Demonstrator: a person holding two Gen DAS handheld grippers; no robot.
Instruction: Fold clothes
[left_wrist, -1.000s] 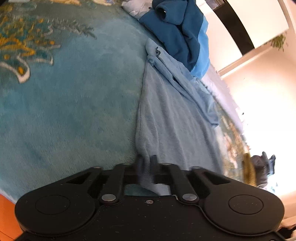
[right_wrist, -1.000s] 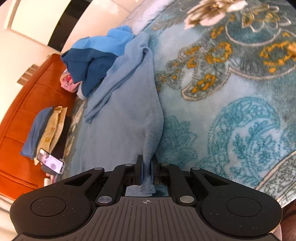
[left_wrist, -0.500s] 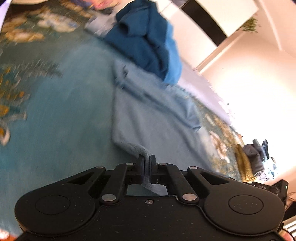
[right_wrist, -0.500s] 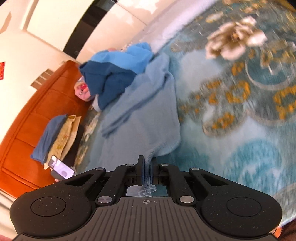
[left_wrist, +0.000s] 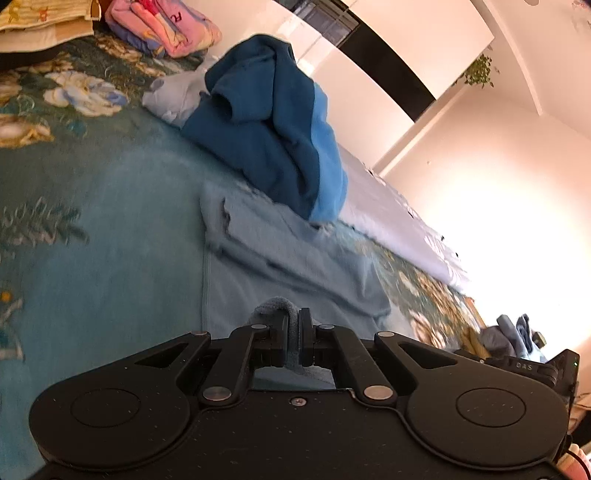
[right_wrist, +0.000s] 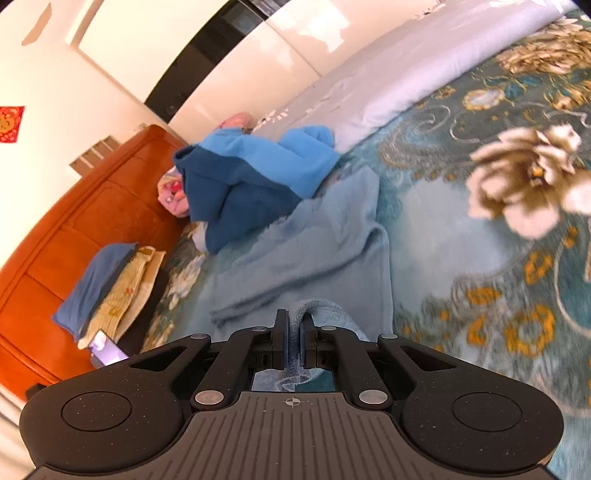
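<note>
A light blue fleece garment (left_wrist: 258, 266) lies spread on a teal floral bedspread (left_wrist: 92, 240). My left gripper (left_wrist: 293, 321) is shut on its near left corner, which bulges up between the fingers. The garment also shows in the right wrist view (right_wrist: 314, 258), where my right gripper (right_wrist: 293, 323) is shut on its near right corner. Both held corners are folded up and forward over the garment's body. A sleeve lies folded across the far part.
A crumpled dark and bright blue garment (left_wrist: 273, 122) lies just beyond the light blue one, also in the right wrist view (right_wrist: 251, 173). Folded pink clothes (left_wrist: 166, 26), pillows (right_wrist: 107, 288), a phone (right_wrist: 107, 349) and an orange headboard (right_wrist: 74, 236) lie beyond. A pale quilt (right_wrist: 388, 81) runs along the bed's far side.
Both grippers have carried the held corners up and forward toward the far end of the garment, so less of its flat body shows ahead. Both stay shut on the cloth.
</note>
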